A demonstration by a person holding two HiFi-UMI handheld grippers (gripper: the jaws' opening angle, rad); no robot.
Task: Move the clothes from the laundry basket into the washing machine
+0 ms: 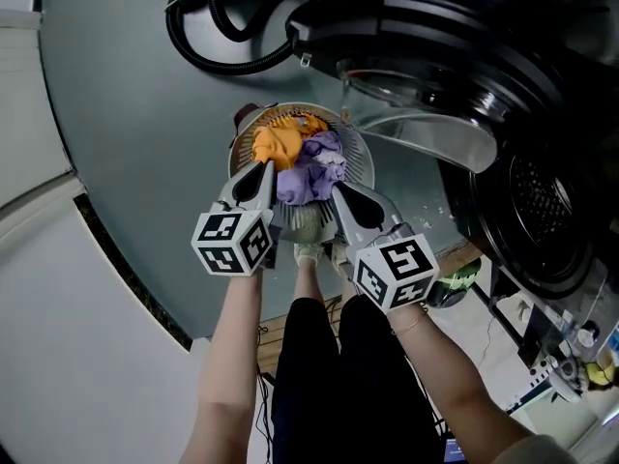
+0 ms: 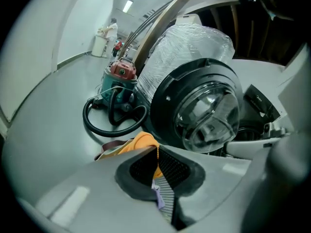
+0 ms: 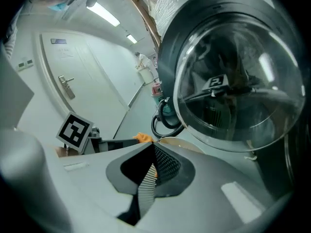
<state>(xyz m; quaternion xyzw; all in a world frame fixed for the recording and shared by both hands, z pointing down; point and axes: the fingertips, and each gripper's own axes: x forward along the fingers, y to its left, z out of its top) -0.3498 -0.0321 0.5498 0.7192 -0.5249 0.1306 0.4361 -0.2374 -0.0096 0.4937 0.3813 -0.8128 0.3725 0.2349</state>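
While the left gripper (image 1: 266, 169) clenches the clothes (image 1: 309, 167) and the right gripper (image 1: 340, 191) is shut, lifting toward the washing machine (image 1: 542, 211) seems next.

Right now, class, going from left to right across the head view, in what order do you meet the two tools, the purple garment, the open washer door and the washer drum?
left tool → purple garment → right tool → open washer door → washer drum

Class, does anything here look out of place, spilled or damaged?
Nothing looks spilled or broken. The orange cloth and purple cloth pile above the rim of the round laundry basket; a black hose lies looped on the grey floor.
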